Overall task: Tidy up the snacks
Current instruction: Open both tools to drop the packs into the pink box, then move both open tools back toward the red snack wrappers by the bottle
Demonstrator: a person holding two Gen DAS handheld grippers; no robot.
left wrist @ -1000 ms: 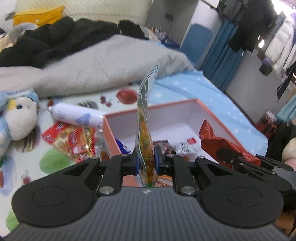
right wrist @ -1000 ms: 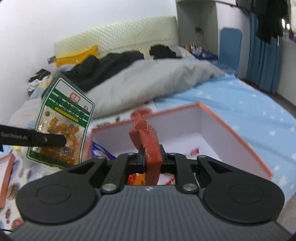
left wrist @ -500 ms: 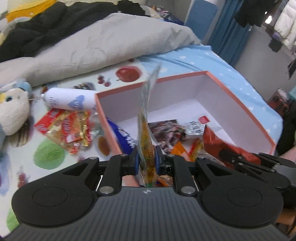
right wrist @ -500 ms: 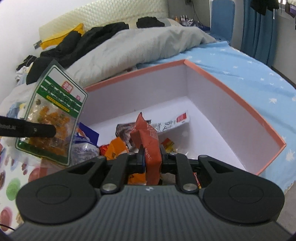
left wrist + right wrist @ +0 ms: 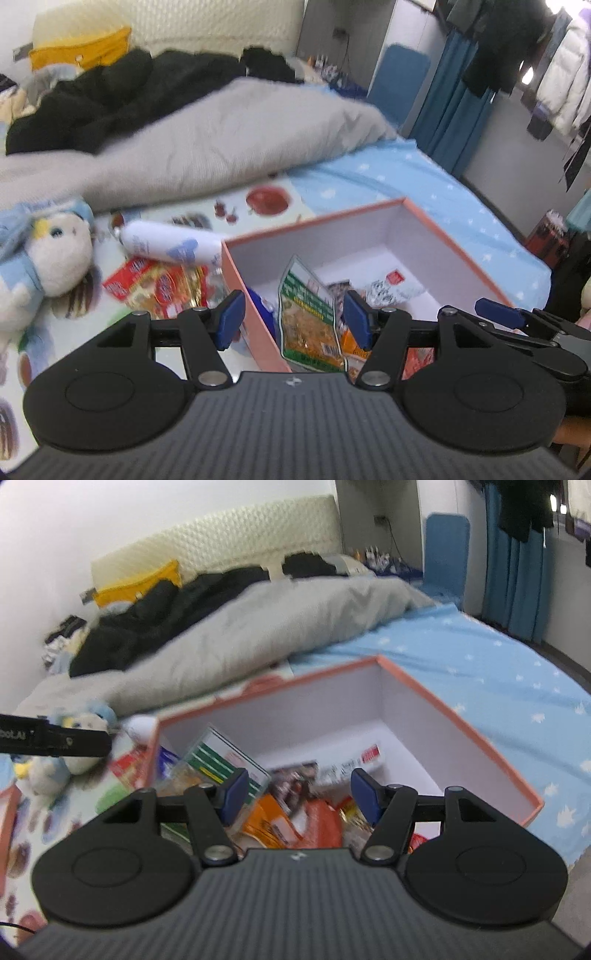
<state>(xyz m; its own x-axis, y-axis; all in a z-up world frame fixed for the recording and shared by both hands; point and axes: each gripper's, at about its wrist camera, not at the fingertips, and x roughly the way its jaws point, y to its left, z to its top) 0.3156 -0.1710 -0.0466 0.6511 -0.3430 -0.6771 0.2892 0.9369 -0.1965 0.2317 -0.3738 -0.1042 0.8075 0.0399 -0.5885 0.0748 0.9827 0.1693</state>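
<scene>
The green snack packet (image 5: 308, 325) with its orange contents stands loose inside the pink-rimmed box (image 5: 458, 240), leaning near the box's left wall, between my left fingers (image 5: 229, 317) but touched by neither pad. My left gripper (image 5: 293, 319) has just been opening, and its fingers now stand well apart. In my right wrist view the same packet (image 5: 225, 764) lies tilted among the other snacks in the box (image 5: 461, 716). The red-orange packet (image 5: 321, 823) sits below and between the fingers of my right gripper (image 5: 297, 794), which have likewise just been opening and stand spread; as far as the blur lets me judge, the pads are clear of it. More wrappers lie on the white box floor.

The box rests on a bed, on a light blue sheet (image 5: 443, 192) with white stars. Left of the box, on a fruit-printed cloth (image 5: 266, 199), lie a white tube-shaped package (image 5: 170, 248) and a red snack packet (image 5: 155, 288), with a plush toy (image 5: 48, 258) further left. A grey blanket (image 5: 229, 147) and black clothing (image 5: 110, 99) are heaped behind, against a cream padded headboard (image 5: 229, 542). Blue curtains (image 5: 517, 572) hang at the right of the room.
</scene>
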